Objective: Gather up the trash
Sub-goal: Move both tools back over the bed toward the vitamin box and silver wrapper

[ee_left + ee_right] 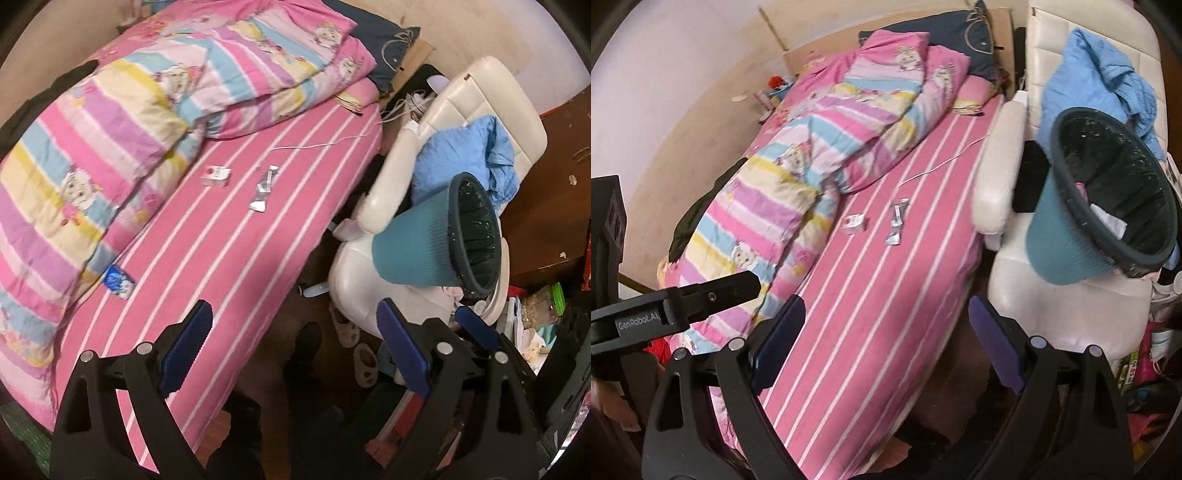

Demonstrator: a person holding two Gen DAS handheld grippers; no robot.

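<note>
A small white and red carton and a crumpled silver wrapper lie on the pink striped bed sheet. A blue wrapper lies by the quilt's edge. A teal bin with a dark liner stands tilted on a white chair. My left gripper is open and empty above the bed's near edge. In the right wrist view the carton, silver wrapper and bin, with some trash inside, show. My right gripper is open and empty over the bed.
A striped quilt covers the bed's left side. A white cable runs across the sheet. The white chair holds blue cloth. Slippers lie on the floor. Clutter sits at the right.
</note>
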